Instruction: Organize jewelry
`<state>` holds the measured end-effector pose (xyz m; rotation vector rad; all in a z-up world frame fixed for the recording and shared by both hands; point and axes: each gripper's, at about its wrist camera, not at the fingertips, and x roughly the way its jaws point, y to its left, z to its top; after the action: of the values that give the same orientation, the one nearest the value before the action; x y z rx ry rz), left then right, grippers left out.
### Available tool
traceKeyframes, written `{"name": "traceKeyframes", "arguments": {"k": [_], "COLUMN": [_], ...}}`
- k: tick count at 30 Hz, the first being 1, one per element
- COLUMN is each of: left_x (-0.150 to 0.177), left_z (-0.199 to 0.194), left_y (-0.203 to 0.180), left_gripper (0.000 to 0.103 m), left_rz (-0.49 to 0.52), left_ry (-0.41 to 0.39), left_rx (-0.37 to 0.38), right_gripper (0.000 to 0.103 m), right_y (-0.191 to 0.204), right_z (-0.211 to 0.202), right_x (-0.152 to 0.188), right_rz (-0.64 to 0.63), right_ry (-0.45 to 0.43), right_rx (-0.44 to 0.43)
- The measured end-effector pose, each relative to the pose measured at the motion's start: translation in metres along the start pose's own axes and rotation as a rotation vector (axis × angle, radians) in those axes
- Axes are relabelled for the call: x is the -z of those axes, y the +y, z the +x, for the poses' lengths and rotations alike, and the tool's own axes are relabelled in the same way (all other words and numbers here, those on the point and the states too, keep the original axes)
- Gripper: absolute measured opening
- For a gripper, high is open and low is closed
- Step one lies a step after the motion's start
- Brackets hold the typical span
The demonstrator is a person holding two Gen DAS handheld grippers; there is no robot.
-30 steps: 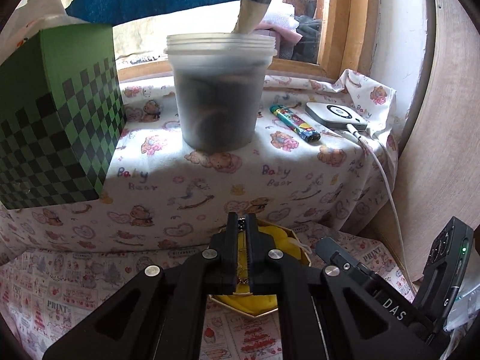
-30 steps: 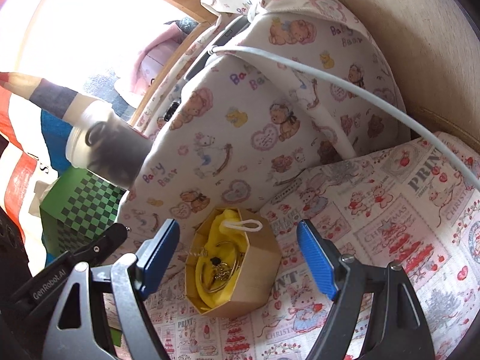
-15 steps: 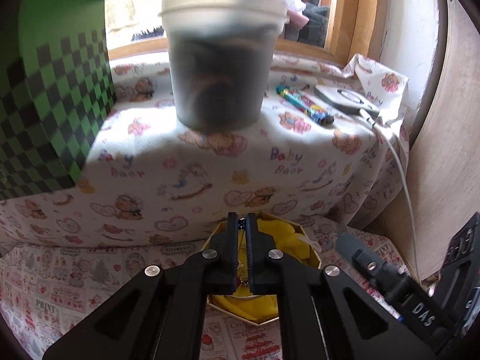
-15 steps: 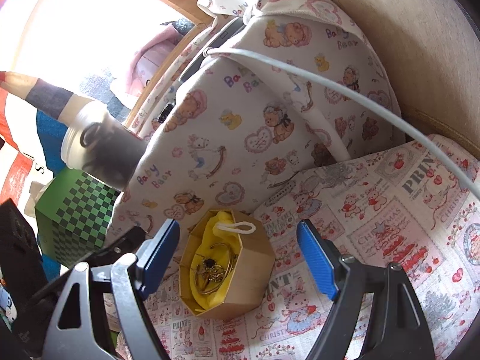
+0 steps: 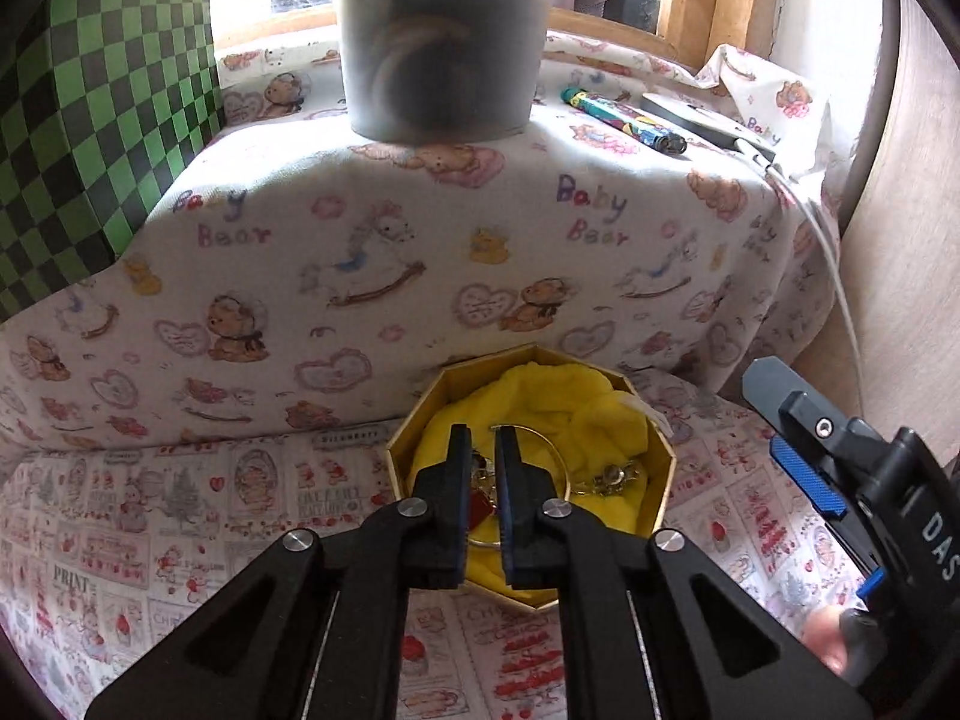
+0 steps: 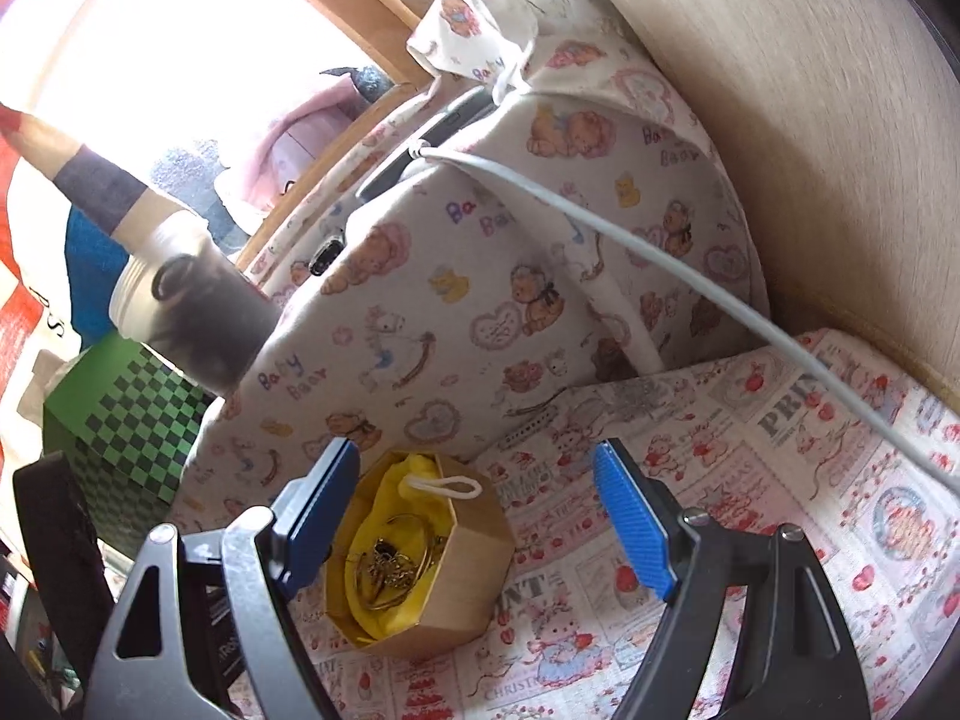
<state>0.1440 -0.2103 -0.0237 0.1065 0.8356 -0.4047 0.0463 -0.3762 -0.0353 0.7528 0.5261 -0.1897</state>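
An octagonal cardboard box (image 5: 657, 480) lined with yellow cloth sits on the printed cloth at the foot of a covered ledge. Inside lie a gold bangle (image 5: 561, 438) and a tangle of chain jewelry (image 5: 612, 473). My left gripper (image 5: 482, 438) points down into the box. Its jaws are opening, with a narrow gap in which a small piece with a red bit (image 5: 480, 507) shows, and the pads do not press on it. My right gripper (image 6: 480, 516) stands open, its blue pads (image 6: 630, 528) on either side of the box (image 6: 474, 582) and apart from it. The jewelry (image 6: 390, 564) glints inside.
The ledge under the Baby Bear cloth (image 5: 420, 228) carries a grey plastic tub (image 5: 438, 60), a colourful lighter (image 5: 624, 120) and a white device (image 5: 696, 117) with a cable (image 6: 660, 264) running down. A green checkered box (image 5: 90, 150) stands left and a wooden panel (image 6: 810, 150) right.
My left gripper has sunk toward the yellow-lined box, and its jaws, shut on a thin chain before, now show a small gap. The right gripper has hardly moved.
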Motion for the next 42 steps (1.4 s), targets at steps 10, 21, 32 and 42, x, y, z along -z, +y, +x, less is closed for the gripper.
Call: {"name": "traceKeyframes", "arguments": {"k": [10, 21, 32, 42], "left_x": [0.01, 0.059, 0.083, 0.095], "left_z": [-0.067, -0.148, -0.141, -0.139], "left_y": [0.024, 0.081, 0.112, 0.134], "left_gripper": [0.042, 0.088, 0.102, 0.102], "left_rz": [0.028, -0.013, -0.04, -0.079], "left_ry": [-0.168, -0.434, -0.485, -0.602], "left_rx": [-0.106, -0.226, -0.264, -0.313], "right_gripper": [0.079, 0.085, 0.103, 0.103], "right_y": [0.025, 0.056, 0.088, 0.101], "right_z": [-0.009, -0.022, -0.036, -0.029], "right_x": [0.006, 0.021, 0.045, 0.067], "right_rz": [-0.131, -0.295, -0.503, -0.626], "right_ry": [-0.054, -0.107, -0.202, -0.196], "right_rx": [0.012, -0.061, -0.066, -0.04]}}
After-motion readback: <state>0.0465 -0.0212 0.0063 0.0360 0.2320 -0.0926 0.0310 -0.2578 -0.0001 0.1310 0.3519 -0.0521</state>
